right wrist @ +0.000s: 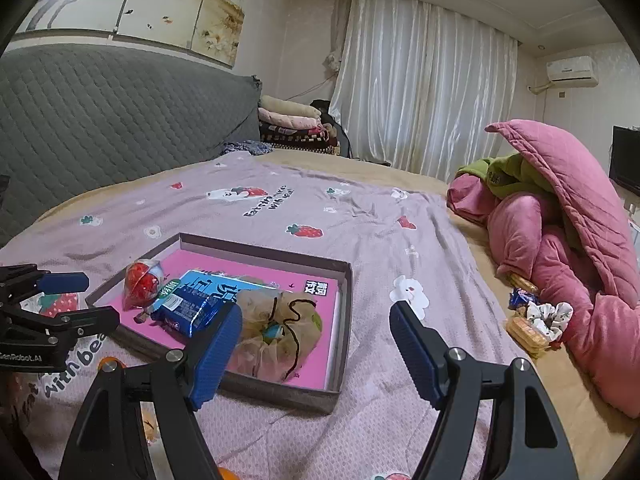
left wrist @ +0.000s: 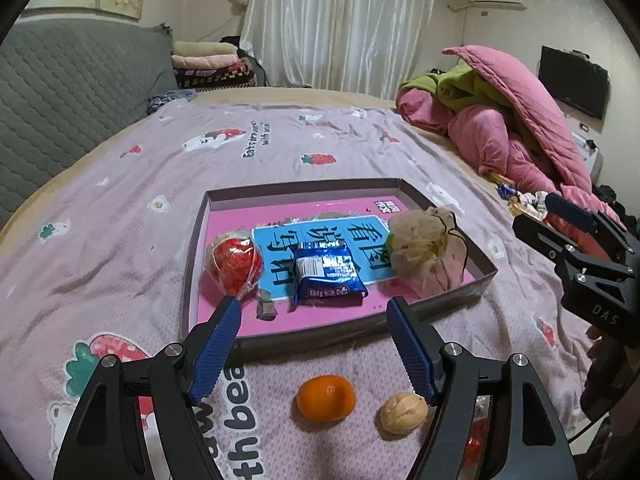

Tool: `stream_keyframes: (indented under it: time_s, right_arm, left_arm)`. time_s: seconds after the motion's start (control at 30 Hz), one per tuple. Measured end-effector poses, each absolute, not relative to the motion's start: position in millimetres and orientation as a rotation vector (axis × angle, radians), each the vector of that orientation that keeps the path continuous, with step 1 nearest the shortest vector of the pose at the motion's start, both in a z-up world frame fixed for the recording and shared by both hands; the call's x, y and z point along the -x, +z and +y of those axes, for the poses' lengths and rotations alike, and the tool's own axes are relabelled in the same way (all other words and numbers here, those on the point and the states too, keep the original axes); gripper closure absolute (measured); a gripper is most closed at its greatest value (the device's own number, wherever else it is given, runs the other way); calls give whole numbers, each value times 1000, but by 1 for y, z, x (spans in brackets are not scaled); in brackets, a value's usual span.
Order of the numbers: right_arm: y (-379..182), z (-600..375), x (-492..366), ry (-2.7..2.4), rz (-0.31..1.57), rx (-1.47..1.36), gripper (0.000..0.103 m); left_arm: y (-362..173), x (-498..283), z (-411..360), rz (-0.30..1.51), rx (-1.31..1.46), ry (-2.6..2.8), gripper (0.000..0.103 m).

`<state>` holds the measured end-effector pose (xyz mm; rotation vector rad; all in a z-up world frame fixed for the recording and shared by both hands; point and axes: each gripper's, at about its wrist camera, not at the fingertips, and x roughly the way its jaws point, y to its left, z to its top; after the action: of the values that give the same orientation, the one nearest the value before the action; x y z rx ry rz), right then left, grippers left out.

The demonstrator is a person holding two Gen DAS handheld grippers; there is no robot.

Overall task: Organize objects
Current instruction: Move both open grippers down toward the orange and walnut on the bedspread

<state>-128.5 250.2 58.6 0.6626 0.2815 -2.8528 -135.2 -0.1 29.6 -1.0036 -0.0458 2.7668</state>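
Observation:
A shallow grey box [left wrist: 304, 186] with a pink floor lies on the lilac bedspread. It holds a red wrapped ball [left wrist: 236, 264] at the left, a blue snack packet [left wrist: 328, 276] in the middle and a beige mesh pouch [left wrist: 424, 252] at the right. A mandarin [left wrist: 326, 398] and a walnut [left wrist: 403, 412] lie on the spread in front of the box, below my open, empty left gripper [left wrist: 314, 308]. My right gripper [right wrist: 316, 316] is open and empty too, over the box's near right corner [right wrist: 336, 394], beside the pouch [right wrist: 280, 320].
A heap of pink and green quilts [right wrist: 560, 240] fills the right side of the bed. Biscuits, a blue wrapper and a scrunchie [right wrist: 532, 320] lie at its foot. A grey padded headboard [left wrist: 60, 92] runs along the left, with folded blankets [left wrist: 212, 64] behind.

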Motion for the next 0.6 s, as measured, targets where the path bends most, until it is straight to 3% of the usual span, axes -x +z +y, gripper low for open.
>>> stream_keyframes:
  time_s: [0.6]
  right_arm:
    - [52,247,111,-2804,352,-687,27]
  left_arm:
    - [19,111,13,23,1025,2697,27]
